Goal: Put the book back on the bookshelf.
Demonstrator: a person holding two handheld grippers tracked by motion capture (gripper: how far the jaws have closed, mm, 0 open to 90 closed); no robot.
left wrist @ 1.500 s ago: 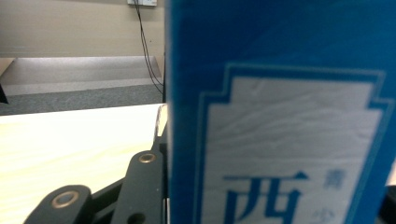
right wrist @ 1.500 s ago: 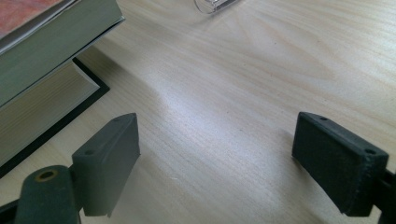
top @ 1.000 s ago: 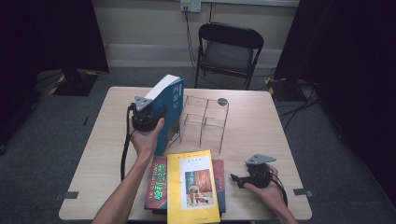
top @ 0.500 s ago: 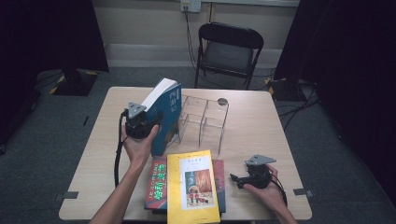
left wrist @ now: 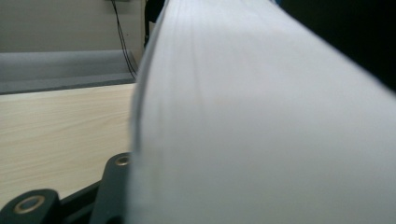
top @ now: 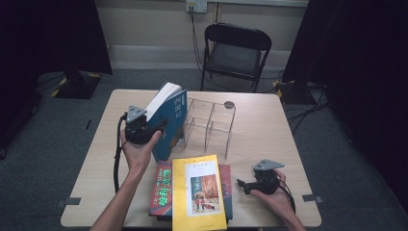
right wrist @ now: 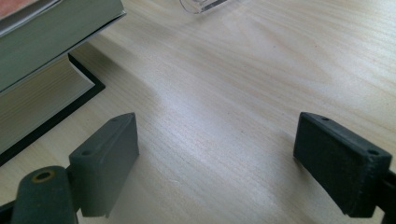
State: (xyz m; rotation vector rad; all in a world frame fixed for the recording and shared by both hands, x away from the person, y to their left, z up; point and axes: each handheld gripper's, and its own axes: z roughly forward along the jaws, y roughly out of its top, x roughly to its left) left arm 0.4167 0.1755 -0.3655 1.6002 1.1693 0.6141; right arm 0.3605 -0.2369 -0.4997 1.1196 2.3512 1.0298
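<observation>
Blue book (top: 169,122), yellow book (top: 198,192)

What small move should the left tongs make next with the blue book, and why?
Probably back away from the blue book. The left tongs have just been opening around it, and it stands tilted against the clear rack, so check it stays up.

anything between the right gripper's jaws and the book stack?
No. In the right gripper view, bare wooden tabletop lies between the right gripper and the stacked books.
</observation>
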